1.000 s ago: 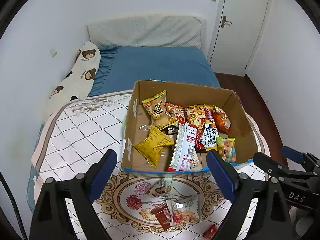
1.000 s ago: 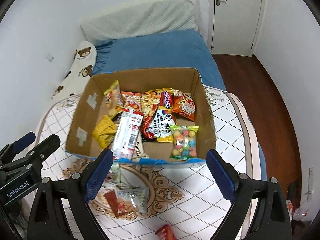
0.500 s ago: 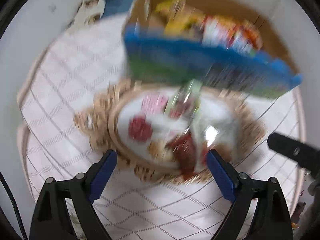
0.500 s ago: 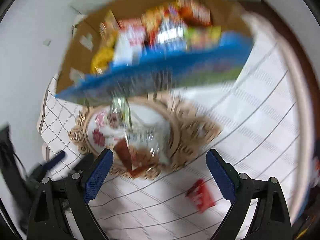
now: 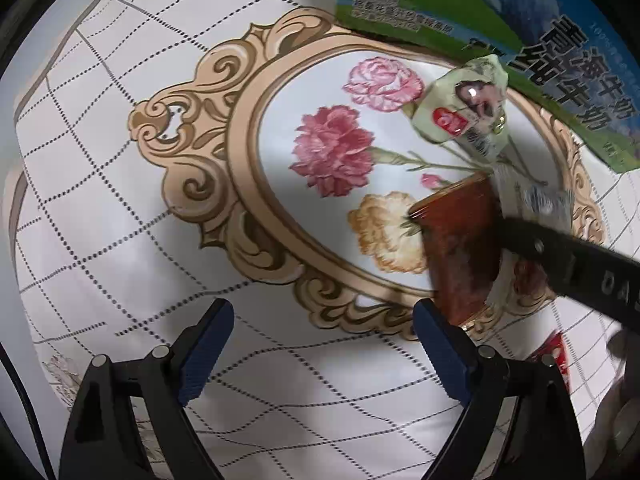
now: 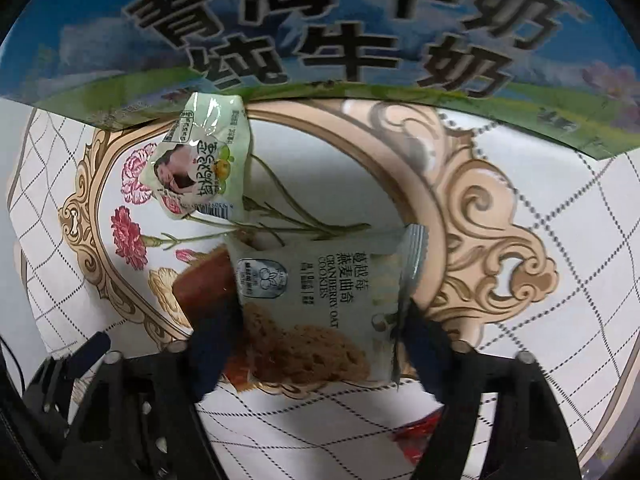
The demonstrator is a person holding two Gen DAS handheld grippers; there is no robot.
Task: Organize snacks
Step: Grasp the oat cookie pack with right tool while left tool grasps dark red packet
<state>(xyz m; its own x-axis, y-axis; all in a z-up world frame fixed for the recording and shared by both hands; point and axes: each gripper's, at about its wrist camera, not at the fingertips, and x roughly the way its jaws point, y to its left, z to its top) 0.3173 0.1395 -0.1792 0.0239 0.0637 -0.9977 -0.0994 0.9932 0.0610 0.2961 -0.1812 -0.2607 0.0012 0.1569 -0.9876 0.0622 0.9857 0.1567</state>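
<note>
A grey cranberry oat cookie packet [image 6: 320, 300] lies on the flowered tablecloth [image 6: 520, 360], partly over a brown packet [image 6: 204, 284]. My right gripper [image 6: 318, 348] points down over it. Its jaws are closing with the cookie packet between them, the fingers at its two side edges. The packet looks uncrushed. A pale green packet [image 6: 200, 160] leans at the foot of the snack box [image 6: 320, 20]. My left gripper [image 5: 324, 352] hangs open over bare cloth, left of the brown packet [image 5: 460, 240] and below the green packet [image 5: 464, 108].
The box's printed blue and green wall [image 5: 440, 0] stands close ahead of both grippers. A small red packet [image 6: 416, 440] lies under the right gripper, and the red packet [image 5: 556, 352] also shows by the left gripper's right finger. The right gripper's black arm [image 5: 580, 264] crosses the left view.
Both grippers have dropped from above the box to just over the tablecloth and now point down. The right jaws have narrowed around the cookie packet; the left jaws stay wide.
</note>
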